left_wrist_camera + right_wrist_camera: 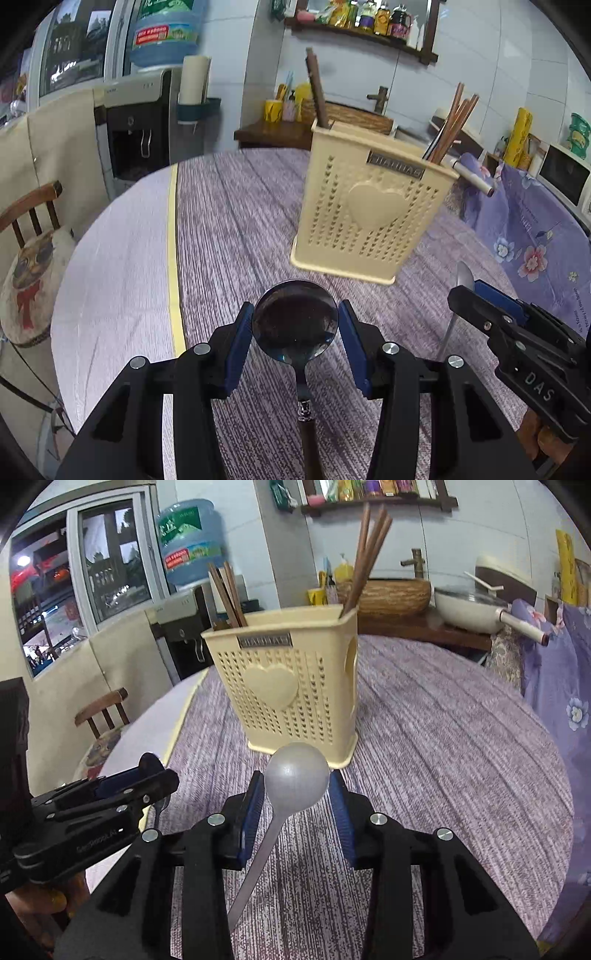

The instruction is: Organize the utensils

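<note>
Cream plastic holder (373, 206) stands on the tabletop (236, 221). Left view: left claw (295, 325) grips a dark-bowled spoon (295, 321). Right view: right claw (296, 794) grips a matte silver spoon (296, 775), bowl's back showing.

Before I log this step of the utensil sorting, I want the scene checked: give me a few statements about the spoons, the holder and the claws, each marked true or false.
1. The left claw grips a dark round-bowled spoon by its bowl. True.
2. The right claw is empty. False: it grips a matte silver spoon.
3. The cream utensil holder lies on its side. False: it stands upright on the table.
4. Brown chopsticks stand in the holder. True.
5. Both spoons are already in the holder. False: each is in a claw, short of it.
</note>
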